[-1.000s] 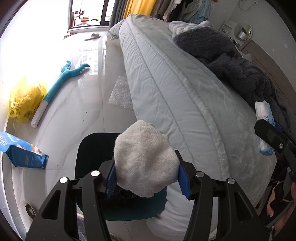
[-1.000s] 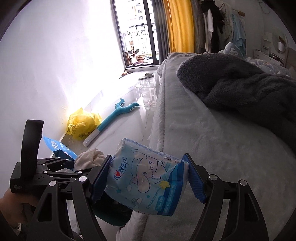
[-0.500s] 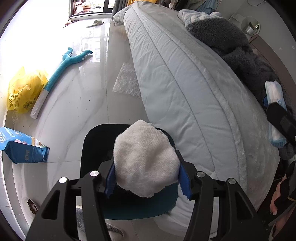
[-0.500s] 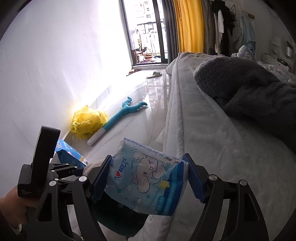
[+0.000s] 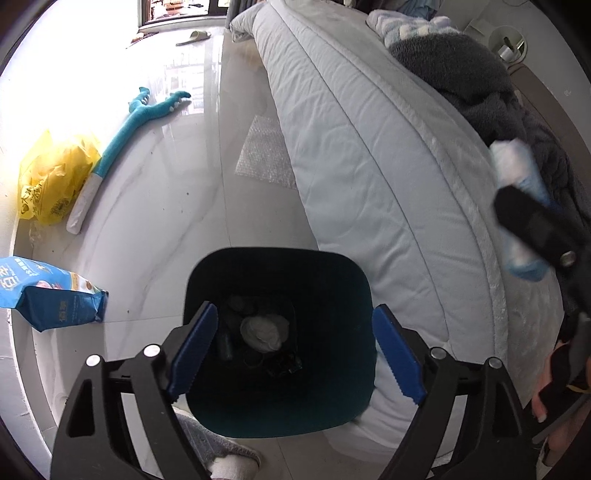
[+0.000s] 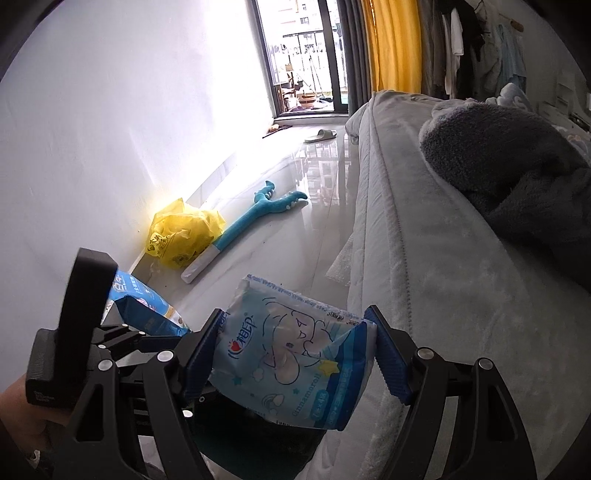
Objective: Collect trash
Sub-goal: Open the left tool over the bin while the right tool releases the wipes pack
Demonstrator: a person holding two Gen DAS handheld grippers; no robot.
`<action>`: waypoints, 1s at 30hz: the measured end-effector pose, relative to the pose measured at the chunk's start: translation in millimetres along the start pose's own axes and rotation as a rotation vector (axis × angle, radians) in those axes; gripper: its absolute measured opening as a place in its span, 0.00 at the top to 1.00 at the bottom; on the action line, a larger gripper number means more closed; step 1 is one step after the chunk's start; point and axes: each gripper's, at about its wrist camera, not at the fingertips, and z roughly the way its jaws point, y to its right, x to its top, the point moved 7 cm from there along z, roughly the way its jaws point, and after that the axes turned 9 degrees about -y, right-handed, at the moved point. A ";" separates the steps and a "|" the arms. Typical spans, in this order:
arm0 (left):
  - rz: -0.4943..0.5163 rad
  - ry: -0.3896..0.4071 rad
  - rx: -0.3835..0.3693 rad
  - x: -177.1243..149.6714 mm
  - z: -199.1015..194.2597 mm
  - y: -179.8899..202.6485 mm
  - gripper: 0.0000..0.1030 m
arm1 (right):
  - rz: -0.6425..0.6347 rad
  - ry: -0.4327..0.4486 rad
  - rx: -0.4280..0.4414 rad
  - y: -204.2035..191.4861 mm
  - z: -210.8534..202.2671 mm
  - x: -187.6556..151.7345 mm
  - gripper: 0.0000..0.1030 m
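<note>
My left gripper (image 5: 293,352) hangs straight over the dark teal trash bin (image 5: 343,417) with its jaws opening and nothing between them. A crumpled white wad (image 5: 264,328) lies at the bottom of the bin among other dark rubbish. My right gripper (image 6: 297,356) is shut on a blue and white tissue pack (image 6: 291,354), held above the edge of the bed. The same pack (image 5: 521,199) shows at the right of the left wrist view, over the mattress. The left gripper (image 6: 122,345) sits low on the left in the right wrist view.
A grey bed (image 5: 369,155) with a dark blanket (image 5: 472,85) fills the right. On the floor lie a yellow plastic bag (image 5: 51,177), a teal plush toy (image 5: 122,133), a blue packet (image 5: 48,291), bubble wrap (image 5: 264,155) and a slipper (image 5: 194,36). The white wall (image 6: 110,110) runs along the left.
The left gripper's jaws spread and the white wad dropped out of them into the bin. The right gripper carried the tissue pack closer to the bin.
</note>
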 end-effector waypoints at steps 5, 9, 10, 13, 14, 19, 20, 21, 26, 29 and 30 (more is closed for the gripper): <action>0.023 0.095 0.072 5.0 -29.7 -13.6 0.13 | -0.007 -0.052 0.008 -8.5 21.6 -2.6 0.25; 0.026 0.149 0.084 3.9 -50.9 -26.9 0.12 | -0.002 -0.087 0.024 -16.2 36.6 -4.9 0.25; 0.022 0.161 0.084 3.5 -55.8 -30.9 0.11 | 0.001 -0.086 0.024 -17.4 39.0 -5.5 0.25; 0.024 0.188 0.165 0.1 -65.2 -48.1 0.11 | 0.024 -0.086 0.036 -18.8 43.4 -5.3 0.25; 0.016 0.191 0.178 -1.5 -66.8 -55.2 0.11 | 0.024 -0.091 0.032 -19.7 46.1 -5.5 0.25; -0.030 0.216 0.096 -4.5 -83.3 -74.8 0.11 | 0.013 -0.137 0.025 -28.3 66.2 -12.5 0.25; -0.028 0.234 0.099 -4.3 -90.5 -77.6 0.11 | 0.007 -0.147 0.022 -31.7 70.3 -14.8 0.25; -0.025 0.248 0.101 -4.7 -95.6 -78.6 0.11 | 0.000 -0.160 0.021 -35.6 75.6 -17.3 0.25; -0.015 0.330 0.086 -9.8 -124.8 -81.7 0.10 | -0.026 -0.217 0.019 -49.1 96.0 -29.1 0.25; -0.020 0.389 0.074 -10.6 -139.7 -81.2 0.10 | -0.039 -0.241 0.012 -54.6 104.4 -33.9 0.25; -0.020 0.408 0.081 -10.4 -144.2 -80.5 0.10 | -0.044 -0.259 0.013 -56.8 108.6 -36.7 0.24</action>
